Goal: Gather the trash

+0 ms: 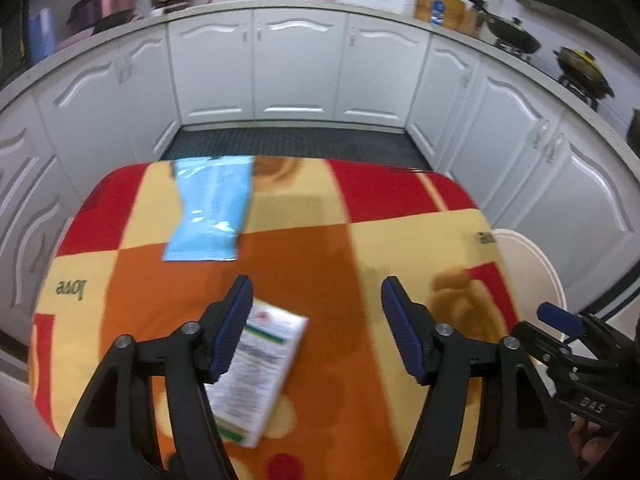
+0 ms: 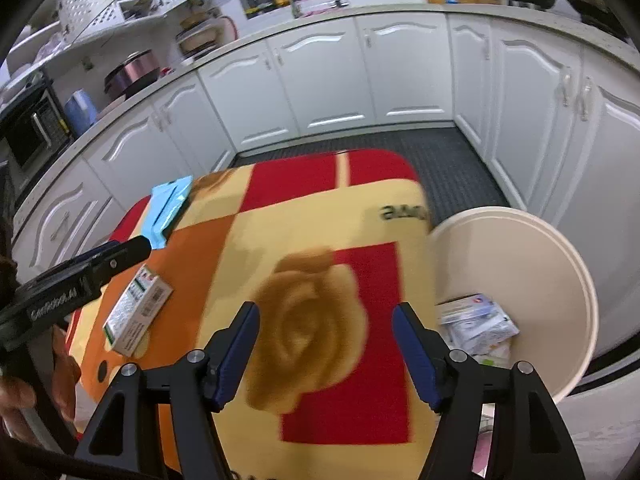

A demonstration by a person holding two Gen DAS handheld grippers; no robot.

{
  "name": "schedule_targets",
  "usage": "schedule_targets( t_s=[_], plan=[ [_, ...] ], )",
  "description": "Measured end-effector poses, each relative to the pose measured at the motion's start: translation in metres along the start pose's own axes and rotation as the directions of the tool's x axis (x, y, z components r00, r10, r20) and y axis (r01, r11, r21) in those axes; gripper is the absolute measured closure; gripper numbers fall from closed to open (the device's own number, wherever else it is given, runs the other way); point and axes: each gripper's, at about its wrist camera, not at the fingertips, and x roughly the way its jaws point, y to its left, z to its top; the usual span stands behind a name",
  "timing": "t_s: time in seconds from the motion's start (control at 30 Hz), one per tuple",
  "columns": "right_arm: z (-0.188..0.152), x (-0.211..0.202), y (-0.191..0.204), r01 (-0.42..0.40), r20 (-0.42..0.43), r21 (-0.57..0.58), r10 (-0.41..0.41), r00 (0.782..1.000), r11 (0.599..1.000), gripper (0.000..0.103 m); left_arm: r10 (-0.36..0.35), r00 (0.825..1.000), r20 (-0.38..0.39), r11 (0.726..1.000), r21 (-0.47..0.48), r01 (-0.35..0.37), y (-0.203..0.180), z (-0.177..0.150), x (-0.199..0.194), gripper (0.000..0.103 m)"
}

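Both my claws, left claw (image 1: 316,300) and right claw (image 2: 326,332), stand part open and empty. White box (image 1: 256,372) lies near the counter's (image 1: 400,248) near-left edge, blue packet (image 1: 210,208) at its far-left corner. I should straddle the box squarely before closing, then carry it to the bin (image 2: 520,248).

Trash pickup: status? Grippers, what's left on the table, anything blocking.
Left gripper open, empty, over white box. Right gripper open, empty, above blanket. Blue packet also left; bin holds some trash. Nothing blocking.
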Motion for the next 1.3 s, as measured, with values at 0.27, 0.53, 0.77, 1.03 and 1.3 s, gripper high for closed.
schedule_targets(
  t_s=[0.27, 0.53, 0.77, 1.03, 1.3],
  plan=[
    [-0.001, 0.034, 0.052, -0.115, -0.094, -0.013, 0.113, 0.989, 0.993, 0.033, 0.049, 0.998, -0.044, 0.995, -0.084, -0.053, 0.071, 0.007, 0.006, 0.034],
    [-0.008, 0.085, 0.136, -0.239, -0.221, -0.014, 0.231, 0.948, 0.971, 0.029, 0.148, 0.988, -0.044, 0.981, -0.119, -0.152, 0.134, 0.006, -0.001, 0.034],
    [-0.008, 0.116, 0.181, -0.202, -0.228, -0.013, 0.194, 0.954, 0.979, 0.02, 0.165, 0.985, -0.058, 0.966, -0.194, -0.173, 0.178, 0.005, 0.001, 0.034],
    [-0.008, 0.107, 0.175, -0.188, -0.198, -0.188, 0.15, 0.969, 0.964, 0.038, 0.041, 0.997, -0.066, 0.966, -0.251, -0.057, 0.163, 0.019, 0.026, 0.029],
    [0.003, 0.086, 0.103, -0.062, -0.181, -0.191, 0.027, 0.983, 0.98, 0.04, 0.03, 0.995, -0.091, 0.972, -0.23, -0.05, 0.123, 0.05, 0.079, 0.025]
  ],
)
